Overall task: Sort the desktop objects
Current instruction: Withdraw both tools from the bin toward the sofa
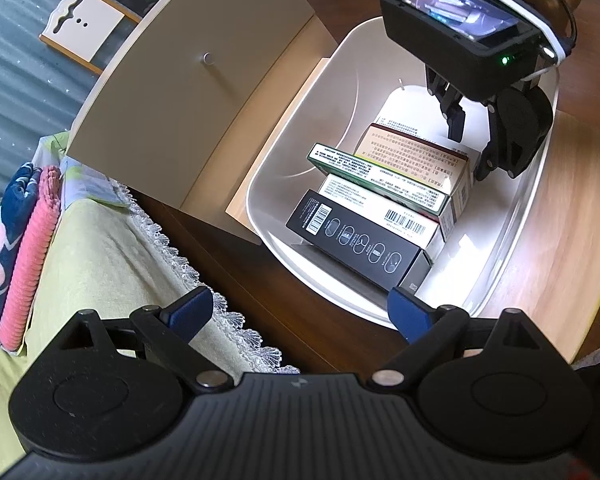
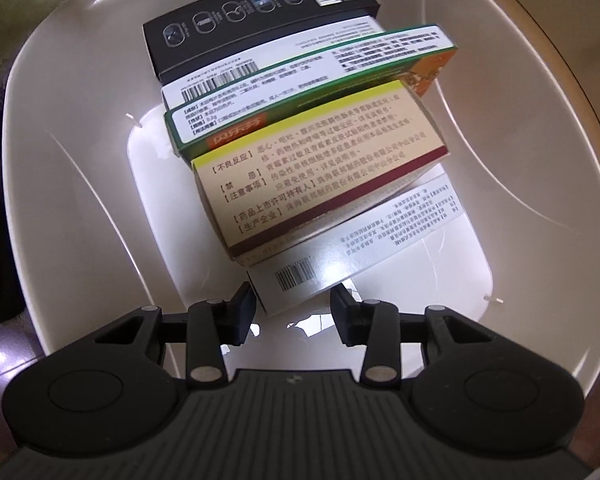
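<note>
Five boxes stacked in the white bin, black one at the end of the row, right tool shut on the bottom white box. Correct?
Not quite: the right tool is open, its fingers apart and not clamped on the white box, as the right wrist view shows. The rest holds: boxes sit in the white bin, black box at the end.

Left wrist view overlooks the bin (image 1: 512, 216); right wrist view peers inside, close.

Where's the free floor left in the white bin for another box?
Bare floor of the white bin lies beside the box row, between the beige box and the wall, and on the opposite side by the white box. The middle is crowded from the black box down. The right claw hangs open at the near end.
</note>
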`<state>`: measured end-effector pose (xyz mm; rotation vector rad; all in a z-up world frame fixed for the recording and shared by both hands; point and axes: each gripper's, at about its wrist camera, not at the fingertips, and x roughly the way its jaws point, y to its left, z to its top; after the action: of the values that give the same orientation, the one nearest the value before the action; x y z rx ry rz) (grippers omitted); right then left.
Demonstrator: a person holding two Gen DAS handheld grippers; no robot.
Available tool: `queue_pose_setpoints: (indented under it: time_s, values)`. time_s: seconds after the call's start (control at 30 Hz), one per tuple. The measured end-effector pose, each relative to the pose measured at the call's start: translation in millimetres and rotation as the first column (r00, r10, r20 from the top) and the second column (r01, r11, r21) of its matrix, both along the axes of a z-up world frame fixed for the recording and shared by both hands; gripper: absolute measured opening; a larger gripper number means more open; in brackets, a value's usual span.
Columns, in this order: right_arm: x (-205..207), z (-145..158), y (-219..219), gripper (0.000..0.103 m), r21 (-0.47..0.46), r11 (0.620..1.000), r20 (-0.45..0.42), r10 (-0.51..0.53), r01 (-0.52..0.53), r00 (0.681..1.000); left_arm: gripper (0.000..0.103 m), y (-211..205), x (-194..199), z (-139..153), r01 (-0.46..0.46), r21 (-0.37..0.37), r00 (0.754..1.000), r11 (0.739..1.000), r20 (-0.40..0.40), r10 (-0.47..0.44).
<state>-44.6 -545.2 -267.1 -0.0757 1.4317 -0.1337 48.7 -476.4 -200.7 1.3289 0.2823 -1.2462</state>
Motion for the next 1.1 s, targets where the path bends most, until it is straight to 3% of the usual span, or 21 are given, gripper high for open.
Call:
queue_pose_setpoints:
  time_s: [0.17,0.23,0.37,0.5,0.63,0.73,0.8,0.87,0.97,1.1]
  values:
    - [-5.3,22.9,1.2,0.037,-0.011,0.998,0.048,-0.060,0.061,0.997,0.095,1.0,-0.1,0.4,-0.003,-0.002,1.000,1.000,-0.004,0.003]
    - [-9.6,37.5,-2.3,0.037,0.004,0.992,0.098,-0.129,0.129,0.987,0.095,2.3,-0.6,3.3,-0.003,-0.011,1.000,1.000,-0.012,0.003]
    - [-16.2,68.1,-9.0,0.037,0.090,0.951,0.217,-0.309,0.296,0.926,0.095,5.7,-1.1,10.3,-0.017,-0.037,0.999,0.999,-0.045,0.015]
    - [-52.0,100.2,-23.4,0.039,0.183,0.869,0.322,-0.494,0.459,0.808,0.095,12.7,-3.3,15.5,-0.026,-0.053,0.998,0.998,-0.058,0.023]
    - [-73.7,128.3,-37.0,0.045,0.277,0.755,0.396,-0.653,0.594,0.645,0.095,20.0,-4.4,27.7,-0.052,-0.082,0.996,0.995,-0.074,0.046]
    - [-71.0,141.3,-30.2,0.051,0.343,0.682,0.438,-0.724,0.646,0.533,0.095,26.1,-2.8,42.2,-0.088,-0.108,0.993,0.990,-0.089,0.079]
    - [-71.1,154.1,-26.5,0.053,0.380,0.659,0.465,-0.743,0.650,0.482,0.095,33.1,-1.3,53.1,-0.124,-0.126,0.989,0.984,-0.100,0.111]
    - [-68.8,168.3,-16.3,0.055,0.416,0.656,0.489,-0.745,0.630,0.454,0.095,42.8,-0.2,63.9,-0.164,-0.142,0.982,0.976,-0.116,0.148]
    - [-59.1,186.0,5.2,0.067,0.471,0.667,0.516,-0.739,0.577,0.433,0.095,58.6,1.2,76.7,-0.218,-0.152,0.972,0.964,-0.122,0.200]
    - [-27.3,196.2,39.6,0.080,0.516,0.708,0.545,-0.705,0.482,0.453,0.095,86.9,2.0,90.9,-0.283,-0.147,0.958,0.948,-0.086,0.273]
